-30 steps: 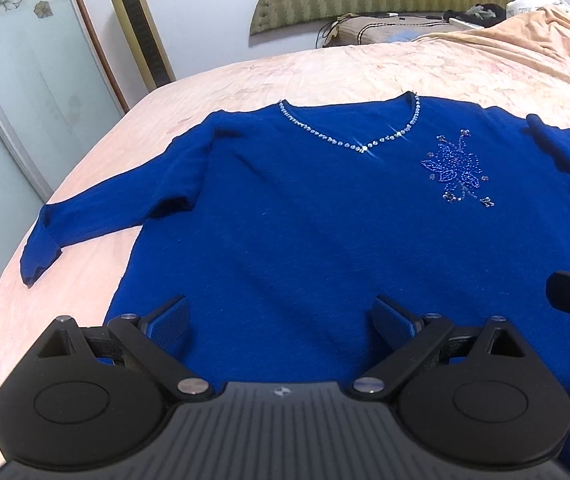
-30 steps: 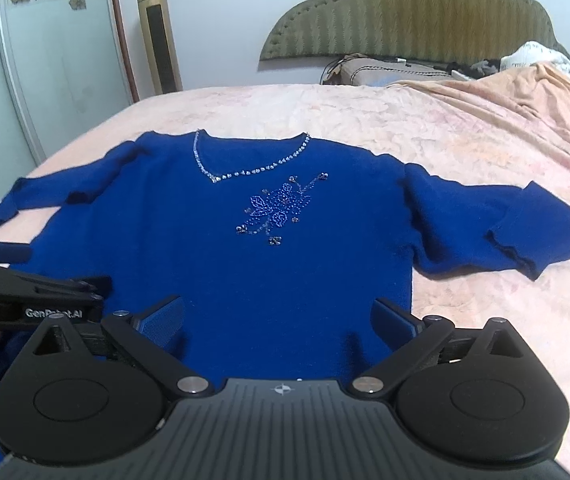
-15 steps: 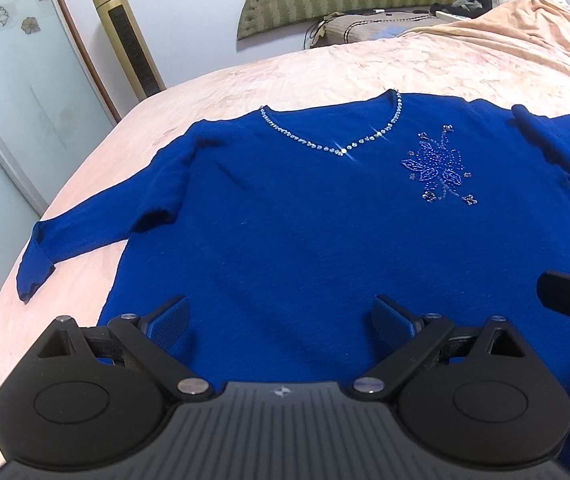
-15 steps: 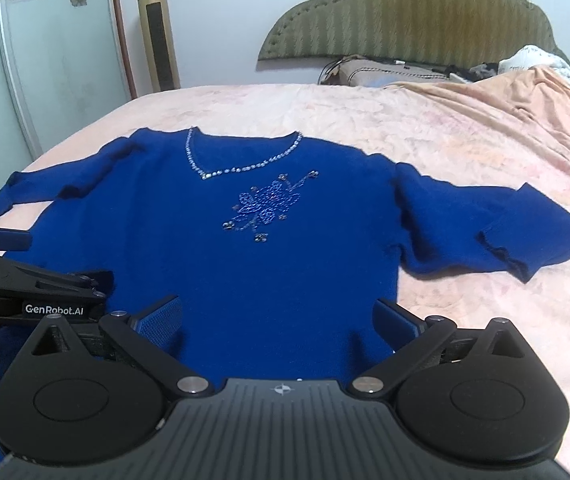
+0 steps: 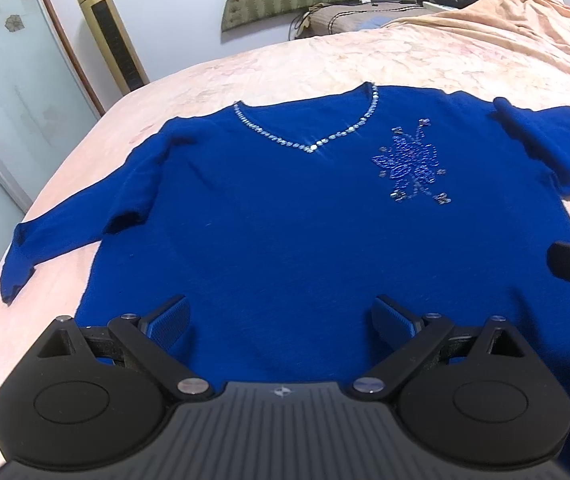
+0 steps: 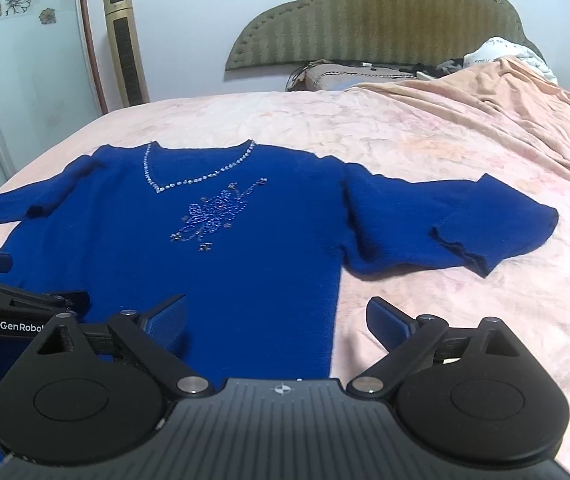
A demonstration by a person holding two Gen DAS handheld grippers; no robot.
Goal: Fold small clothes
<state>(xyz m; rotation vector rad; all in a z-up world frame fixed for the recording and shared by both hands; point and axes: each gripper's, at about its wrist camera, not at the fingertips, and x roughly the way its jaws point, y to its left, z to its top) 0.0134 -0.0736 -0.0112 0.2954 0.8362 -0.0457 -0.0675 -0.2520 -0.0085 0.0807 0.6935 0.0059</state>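
A blue top point(image 5: 285, 220) lies flat, face up, on the bed point(image 6: 445, 128), sleeves spread. The left gripper point(image 5: 281, 316) hangs over its hem, jaws wide and empty; the right gripper point(image 6: 277, 318), jaws closing with nothing pinched yet, straddles the side edge. Closing there could catch the bedspread too, or only one layer. The hem itself sits hidden beneath both grippers

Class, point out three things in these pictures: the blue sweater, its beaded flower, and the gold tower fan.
blue sweater point(image 5: 285, 220), left wrist view, middle of its front.
beaded flower point(image 6: 215, 216), right wrist view, flower's centre.
gold tower fan point(image 6: 125, 48), right wrist view, front grille.
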